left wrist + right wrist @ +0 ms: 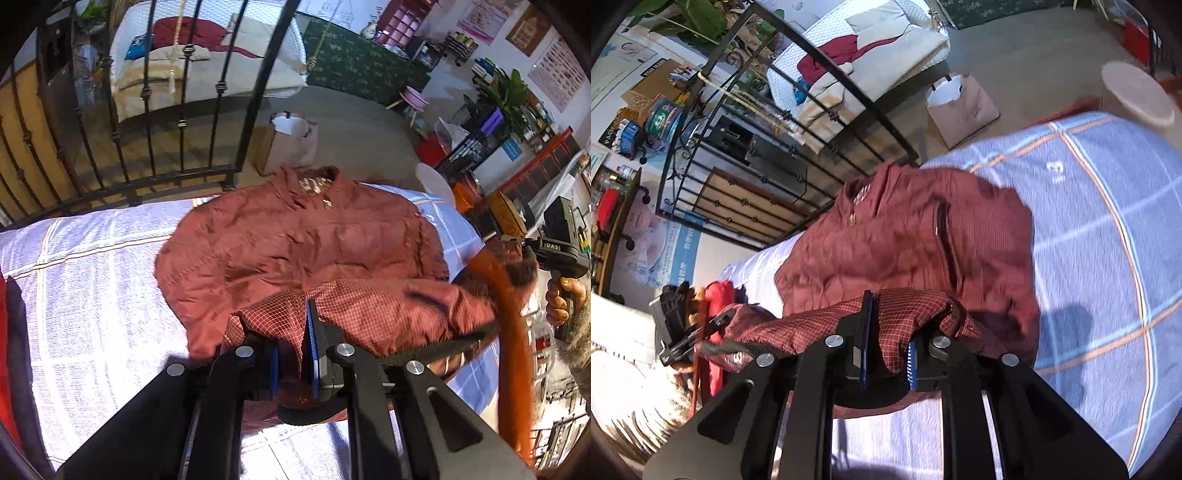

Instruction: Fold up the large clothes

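One jacket point(295, 240) (collar toward railing point(147, 122))

The left tongs point(295, 354) point steeply down, and their blue pads point(314, 354) are pressed together on a fold of the dark red jacket point(295, 240). The right tongs point(886, 354) point down in the same way and also pinch the checked inner cloth of this jacket between their pads point(865, 343). In the left wrist view the right hand point(563, 299) is at the right edge; its fingers are wrapped around the black handle, and a furry cuff point(576, 343) covers the wrist.
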Motion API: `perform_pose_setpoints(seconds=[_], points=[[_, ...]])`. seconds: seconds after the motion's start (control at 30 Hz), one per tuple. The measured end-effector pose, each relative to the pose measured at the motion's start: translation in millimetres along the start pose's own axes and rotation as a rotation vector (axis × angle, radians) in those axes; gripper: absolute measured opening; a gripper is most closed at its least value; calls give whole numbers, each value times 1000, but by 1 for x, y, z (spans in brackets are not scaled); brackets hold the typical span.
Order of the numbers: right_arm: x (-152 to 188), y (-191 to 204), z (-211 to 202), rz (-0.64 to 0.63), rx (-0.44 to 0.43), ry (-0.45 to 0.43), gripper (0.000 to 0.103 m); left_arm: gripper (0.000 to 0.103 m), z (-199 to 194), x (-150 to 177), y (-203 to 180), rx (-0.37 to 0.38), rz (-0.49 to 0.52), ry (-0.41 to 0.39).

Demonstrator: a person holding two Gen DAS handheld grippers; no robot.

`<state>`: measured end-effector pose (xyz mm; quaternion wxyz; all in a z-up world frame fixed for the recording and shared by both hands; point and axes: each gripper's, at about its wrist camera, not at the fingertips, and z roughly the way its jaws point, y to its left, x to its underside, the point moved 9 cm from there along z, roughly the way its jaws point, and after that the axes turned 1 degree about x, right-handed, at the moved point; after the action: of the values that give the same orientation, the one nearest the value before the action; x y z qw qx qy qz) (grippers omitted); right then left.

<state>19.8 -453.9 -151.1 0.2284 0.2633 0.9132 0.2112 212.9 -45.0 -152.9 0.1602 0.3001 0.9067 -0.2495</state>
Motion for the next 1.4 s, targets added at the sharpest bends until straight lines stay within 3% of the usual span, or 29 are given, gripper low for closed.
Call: perform_pose_setpoints(seconds=[0.27, 0.43, 0.6, 0.83, 0.97, 1.03, 1.13, 1.2, 1.3, 1.4], points=[[-72, -12, 45, 67, 34, -27, 15, 12, 28, -49, 45, -61, -77, -12], [-105, -18, 90, 86, 111, -10, 15, 12, 67, -74, 59, -125, -87, 26], [-117, -37, 117, 137, 138, 1, 15, 13, 89, -79, 73, -124, -137, 48], [-118, -57, 136, 245, 101, -1, 16, 19, 99, -80, 90, -93, -228, 72], [-120, -66, 140, 372, 22, -4, 26, 21, 96, -83, 98, -15, -341, 90], [-123, -68, 139, 432, -34, -11, 36, 23, 90, -84, 101, 31, -390, 87], [-127, -67, 132, 478, -84, -31, 49, 26, 77, -85, 103, 79, -418, 71], [-130, -64, 127, 489, -94, -38, 50, 28, 68, -84, 104, 105, -422, 63], [-135, -61, 118, 450, -58, -50, 53, 29, 58, -78, 108, 123, -433, 60], [-144, -48, 103, 281, 75, -72, 60, 30, 53, -71, 115, 137, -463, 69]])
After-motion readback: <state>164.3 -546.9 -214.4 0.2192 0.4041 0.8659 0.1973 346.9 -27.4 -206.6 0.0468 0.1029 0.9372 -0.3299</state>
